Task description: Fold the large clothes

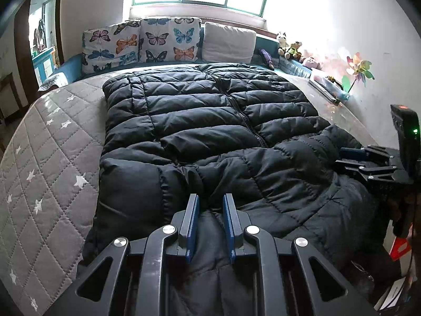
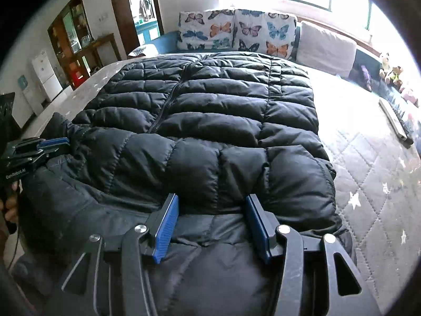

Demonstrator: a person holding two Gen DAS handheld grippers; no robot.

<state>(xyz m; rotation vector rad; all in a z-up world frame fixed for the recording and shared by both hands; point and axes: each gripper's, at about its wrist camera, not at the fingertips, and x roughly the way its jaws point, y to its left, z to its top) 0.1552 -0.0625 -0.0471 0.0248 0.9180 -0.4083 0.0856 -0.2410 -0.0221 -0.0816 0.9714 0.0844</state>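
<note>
A: Black puffer jacket lies zip-up on the bed, filling the middle of both views, far end toward the pillows at top. Near end is doubled over the body, a thick roll across lower centre.

B: Left gripper?

A: Bottom centre of its own view. Blue fingers stand close together, narrow gap, dark cloth between and under them. Whether the pads actually pinch that cloth I cannot tell; the fabric bulges up between them but contact is not clear.

B: Right gripper?

A: Bottom centre of its view. Fingers well apart, straddling a wide strip of the near edge. Pads do not seem to press on anything; cloth looks slack between them. I read it as not gripping.

B: Why the two side by side on the near edge?

A: My guess: a jacket this wide and puffy needs both corners of the edge carried together, or the fold goes crooked. Each gripper shows at the side of the other's view, the right at mid right, the left at mid left, so they sit level along one edge.

B: Stage?

A: Early to middle, judged. One fold seems laid; the body is still full length toward the pillows.

B: Risks?

A: Slippery, springy shell. Padding may push the fold back open, and a shallow pinch could slide off.

B: Surroundings?

A: Soft toys upper right by the wall, clear of the work.
</note>
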